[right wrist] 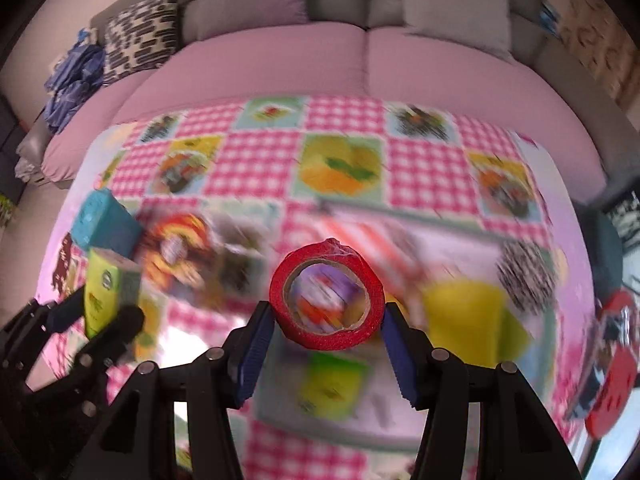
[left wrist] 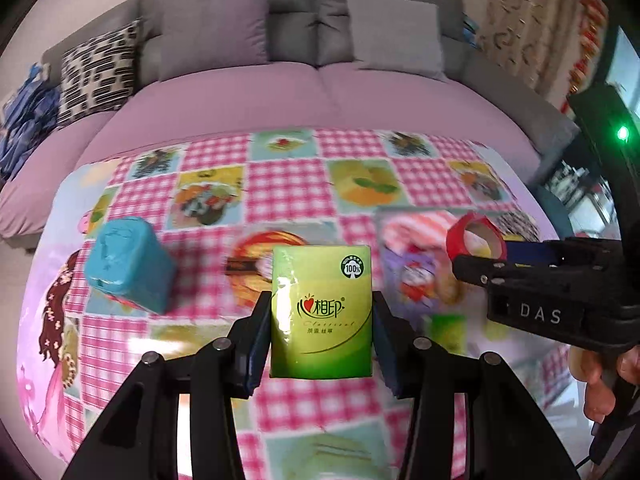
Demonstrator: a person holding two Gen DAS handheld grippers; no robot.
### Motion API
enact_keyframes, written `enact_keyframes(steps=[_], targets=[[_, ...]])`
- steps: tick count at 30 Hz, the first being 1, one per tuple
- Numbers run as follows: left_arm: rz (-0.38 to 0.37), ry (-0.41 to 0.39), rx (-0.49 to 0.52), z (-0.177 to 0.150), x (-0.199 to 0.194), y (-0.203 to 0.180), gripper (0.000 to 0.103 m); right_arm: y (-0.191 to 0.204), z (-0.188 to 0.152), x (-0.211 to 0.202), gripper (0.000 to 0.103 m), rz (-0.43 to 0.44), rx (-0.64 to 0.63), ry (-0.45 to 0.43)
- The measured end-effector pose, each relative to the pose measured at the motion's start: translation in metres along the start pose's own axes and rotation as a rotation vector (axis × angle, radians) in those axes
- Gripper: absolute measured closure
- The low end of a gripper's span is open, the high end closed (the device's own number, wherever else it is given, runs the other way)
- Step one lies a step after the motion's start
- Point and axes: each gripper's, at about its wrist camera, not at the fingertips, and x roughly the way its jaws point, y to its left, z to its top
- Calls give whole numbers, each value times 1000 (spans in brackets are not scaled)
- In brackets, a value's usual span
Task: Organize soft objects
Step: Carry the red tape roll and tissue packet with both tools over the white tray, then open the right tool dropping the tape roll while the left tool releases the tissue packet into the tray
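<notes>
Grey sofa (left wrist: 312, 20) behind checked tablecloth (left wrist: 288, 184), apparently cluttered

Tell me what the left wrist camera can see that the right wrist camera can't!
Only the left wrist view shows the printed front of the green tissue pack and a person's fingers around the right gripper's handle. Only the right wrist view looks through the hole of the red tape roll and shows a red object at the table's right edge. Both show the blue pack, the checked tablecloth and the sofa.
</notes>
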Motion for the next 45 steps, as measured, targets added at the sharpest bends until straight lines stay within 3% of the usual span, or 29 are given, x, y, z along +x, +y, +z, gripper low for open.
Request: enact_keyframes(steps=[9, 20, 30, 45], targets=[[-63, 65, 101, -22, 14, -62, 55, -70, -58, -12, 45, -36, 110, 38], [-102, 129, 181, -41, 36, -107, 55, -107, -98, -12, 45, -19, 186, 59], [-95, 170, 180, -46, 57, -120, 55, -120, -116, 8, 45, 5, 202, 99], [-83, 193, 177, -34, 91, -123, 55, -124, -117, 47, 45, 28, 203, 157]])
